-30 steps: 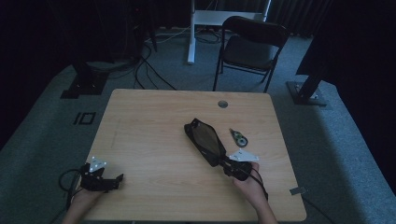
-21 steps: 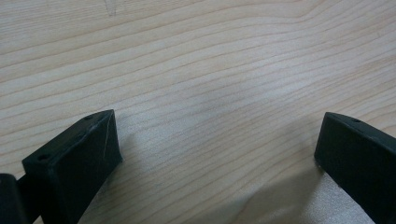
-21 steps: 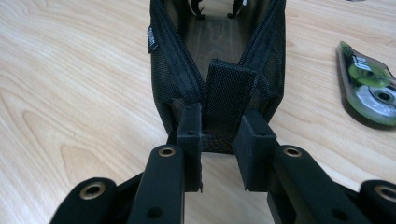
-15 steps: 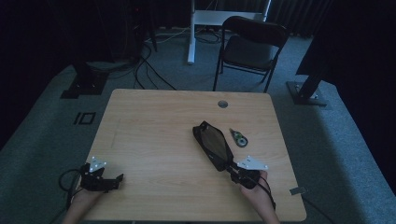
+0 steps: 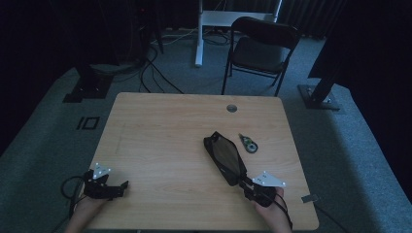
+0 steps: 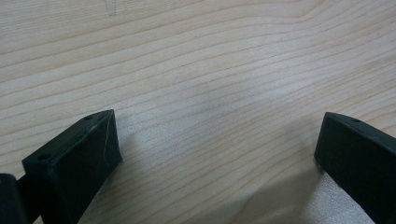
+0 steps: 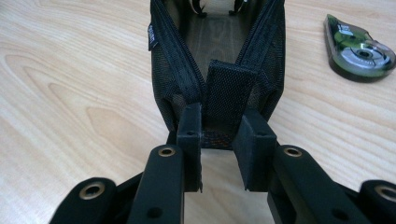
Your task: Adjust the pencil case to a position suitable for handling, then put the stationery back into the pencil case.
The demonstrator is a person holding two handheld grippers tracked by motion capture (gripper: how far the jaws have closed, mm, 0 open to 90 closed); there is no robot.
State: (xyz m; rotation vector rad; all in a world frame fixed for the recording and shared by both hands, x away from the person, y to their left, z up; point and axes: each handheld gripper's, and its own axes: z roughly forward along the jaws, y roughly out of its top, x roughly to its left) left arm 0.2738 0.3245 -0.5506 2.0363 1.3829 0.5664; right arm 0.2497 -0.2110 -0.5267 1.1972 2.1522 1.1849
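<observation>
The black mesh pouch [image 5: 224, 158] lies on the counter [image 5: 160, 126] right of centre in the high view, slanting from the middle of the frame down toward the lower right. The right gripper [image 7: 223, 140] has its jaws nearly closed on the woven pull tab at the pouch's near end, as the right gripper view shows at centre frame. The pouch looks light and soft: its mesh walls sag between the two zipper bands, and the mouth gapes open toward the top of that view. Judged from this, it will fold or swing when lifted by one end, and the thin tab could slip out of the jaws if pulled sideways. The tab and the stiffer zipper edge seem the best places to grip; the mesh itself would bunch. A small green tape dispenser [image 7: 357, 48] sits just beside the pouch at the upper right, not touching it. The left gripper [image 5: 108, 187] rests at the lower left of the high view, jaws spread wide over bare wood.
</observation>
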